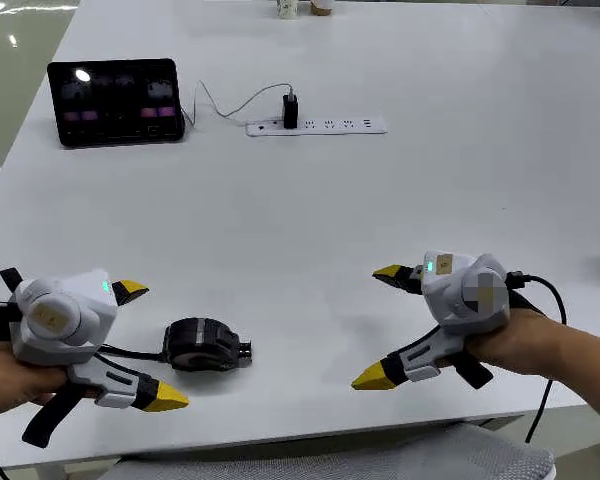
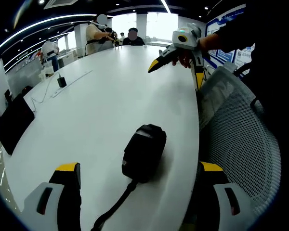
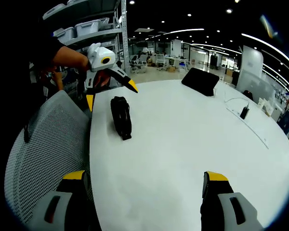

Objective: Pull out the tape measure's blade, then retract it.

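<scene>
A black tape measure (image 1: 204,345) lies on the white table (image 1: 310,210) near its front edge, blade retracted, a dark strap trailing left. My left gripper (image 1: 148,343) stands open around its left side, yellow-tipped jaws above and below it, not touching. In the left gripper view the tape measure (image 2: 144,151) sits between and just ahead of the jaws. My right gripper (image 1: 377,324) is open to the right, well apart from it. In the right gripper view the tape measure (image 3: 121,117) lies far ahead beside the left gripper (image 3: 111,84).
A black tablet-like device (image 1: 116,101) stands at the back left. A white power strip (image 1: 316,125) with a black plug and cable lies at the back centre. A grey mesh chair (image 1: 340,458) sits below the table's front edge. People stand in the distance (image 2: 113,36).
</scene>
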